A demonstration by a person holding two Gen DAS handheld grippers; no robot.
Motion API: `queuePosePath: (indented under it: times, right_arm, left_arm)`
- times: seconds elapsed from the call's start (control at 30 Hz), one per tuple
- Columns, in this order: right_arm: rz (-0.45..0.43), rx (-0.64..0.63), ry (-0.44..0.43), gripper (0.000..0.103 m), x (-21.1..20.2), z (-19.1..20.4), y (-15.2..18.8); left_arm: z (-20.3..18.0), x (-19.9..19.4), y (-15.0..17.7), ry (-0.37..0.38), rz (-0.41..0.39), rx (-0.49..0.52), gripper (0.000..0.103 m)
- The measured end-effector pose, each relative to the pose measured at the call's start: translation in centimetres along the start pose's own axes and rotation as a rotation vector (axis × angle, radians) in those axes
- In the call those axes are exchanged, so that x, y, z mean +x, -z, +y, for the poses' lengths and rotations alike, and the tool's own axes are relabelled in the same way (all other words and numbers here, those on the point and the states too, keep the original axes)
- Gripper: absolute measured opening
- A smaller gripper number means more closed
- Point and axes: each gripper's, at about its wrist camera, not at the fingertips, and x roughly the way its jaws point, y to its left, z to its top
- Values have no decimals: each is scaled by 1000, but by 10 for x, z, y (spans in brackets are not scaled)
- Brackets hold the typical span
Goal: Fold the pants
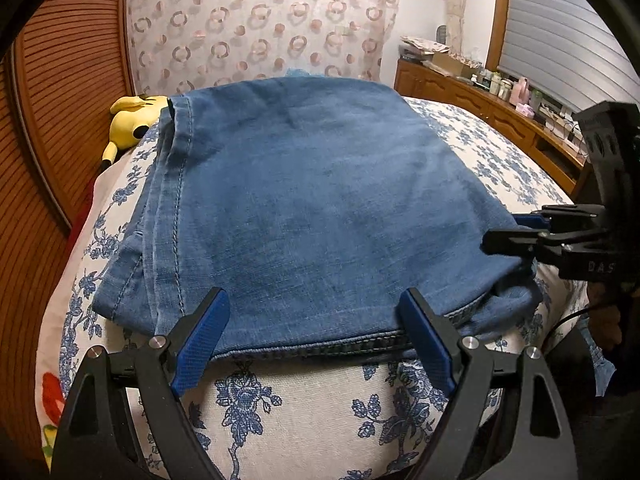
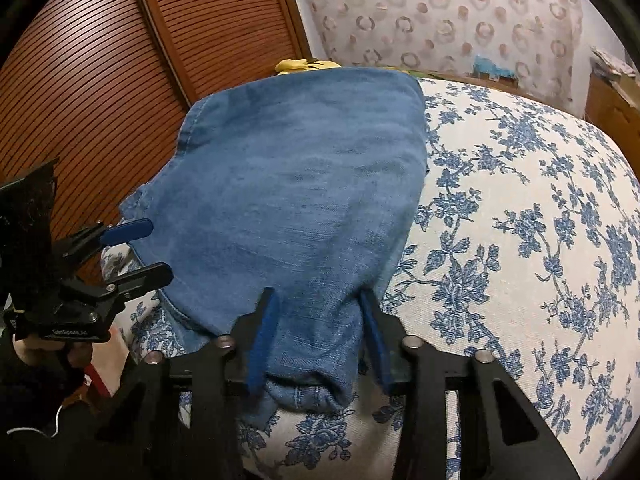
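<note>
Legible lettering is appearing in two places only. In the left wrist view, pale raised capitals "D A S" are showing on the black body of the right gripper (image 1: 510, 236), at about 4 o'clock from the jeans (image 1: 312, 208); the frame edge is cutting off the rest of the word. In the right wrist view, small white lettering is running along the lower black bar of the left gripper (image 2: 150, 250), at about 8 o'clock from the jeans; it is starting with something like "Gen" and is staying too small and blurred to read fully.
</note>
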Motion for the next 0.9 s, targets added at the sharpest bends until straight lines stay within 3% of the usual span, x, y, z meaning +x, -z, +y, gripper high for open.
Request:
queuePosePath:
  times: [0.1, 0.3, 0.5, 0.9]
  right_arm:
    - [-14, 3, -30, 24, -3, -2, -2]
    - [-60, -27, -82, 18, -22, 2, -12]
    - [-120, -71, -142, 15, -42, 18, -26]
    - [-190, -173, -232, 12, -43, 60, -57]
  left_arm:
    - [1, 0, 0, -2, -4, 5, 87]
    - [2, 0, -1, 5, -1, -6, 87]
    - [12, -9, -6, 17, 4, -43, 87]
    - [56, -56, -10, -37, -91, -112, 87]
